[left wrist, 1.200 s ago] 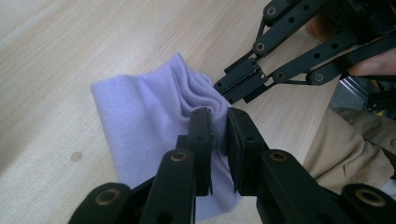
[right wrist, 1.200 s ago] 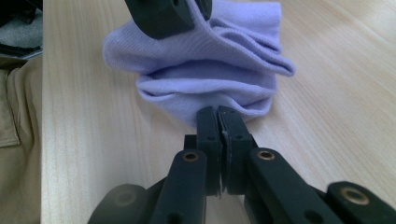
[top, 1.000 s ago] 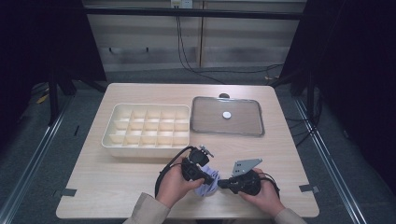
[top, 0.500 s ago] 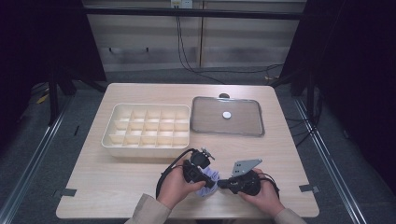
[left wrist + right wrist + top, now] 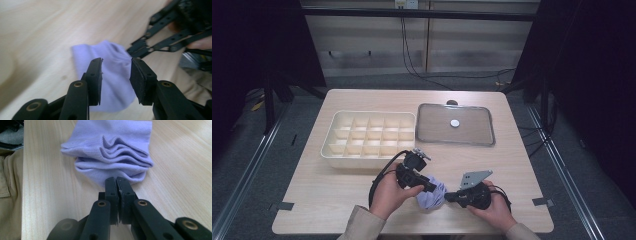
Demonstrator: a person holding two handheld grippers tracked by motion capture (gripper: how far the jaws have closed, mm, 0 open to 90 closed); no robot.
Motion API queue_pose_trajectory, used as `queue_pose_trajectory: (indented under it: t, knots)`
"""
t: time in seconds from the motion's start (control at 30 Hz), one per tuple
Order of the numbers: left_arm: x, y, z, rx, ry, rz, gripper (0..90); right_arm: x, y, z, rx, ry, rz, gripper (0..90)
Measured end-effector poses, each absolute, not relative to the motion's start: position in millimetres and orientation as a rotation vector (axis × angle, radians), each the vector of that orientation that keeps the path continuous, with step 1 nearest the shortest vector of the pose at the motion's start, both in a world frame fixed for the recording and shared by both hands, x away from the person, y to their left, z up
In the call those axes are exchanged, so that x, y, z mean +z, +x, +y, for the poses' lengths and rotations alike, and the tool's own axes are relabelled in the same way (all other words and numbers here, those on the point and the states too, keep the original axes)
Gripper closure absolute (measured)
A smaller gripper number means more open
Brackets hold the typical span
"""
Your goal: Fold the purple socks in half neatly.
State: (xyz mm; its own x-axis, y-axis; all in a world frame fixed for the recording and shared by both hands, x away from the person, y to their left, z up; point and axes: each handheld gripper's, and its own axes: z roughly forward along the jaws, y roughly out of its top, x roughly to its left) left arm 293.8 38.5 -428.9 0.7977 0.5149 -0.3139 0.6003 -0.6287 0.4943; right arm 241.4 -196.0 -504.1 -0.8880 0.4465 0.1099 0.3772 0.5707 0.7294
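Tabletop of pale wood carries, from left to right in the high view, a cream compartment tray with its cells bare, a grey metal tray with 1 small white disc lying in it, and nearer the person, the work itself.

At the front edge the left gripper hangs over a bunched lilac cloth, which looks like a folded sock or small knit piece. Its jaws have just been opening; in the left gripper view the left gripper stands with its 2 pads parted and the cloth lying between and beneath them, with no pad pressing on it. So the left side has let go.

To the right, the right gripper meets the cloth's edge. In the right gripper view its jaws are pressed together on the near hem of the cloth, pinning a thin fold.

The cloth sits on the bare wood between the 2 grippers, well clear of both trays. It is soft, light and limp, ribbed knit stacked in about 4 loose folds, so it will sag and unfold when lifted by 1 corner. It is not fragile and not slippery against rubber pads. A firmer hold would take several layers at once, across the folded stack rather than at a single hem.
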Motion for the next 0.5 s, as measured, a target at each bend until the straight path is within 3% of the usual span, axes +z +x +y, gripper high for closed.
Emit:
queue_pose_trajectory:
  t: [0.17, 0.5]
  knots:
    - [-435.2, 295.2, 44.0, -0.142, 2.400, 0.862, 59.4, -504.1, 241.5, -196.0, 1.221, 0.707, 2.708, 87.7]
    - [-453.2, 303.3, 52.4, -0.174, 2.423, 0.902, 59.7, -503.9, 241.1, -195.7, 1.221, 0.708, 2.706, 87.7]
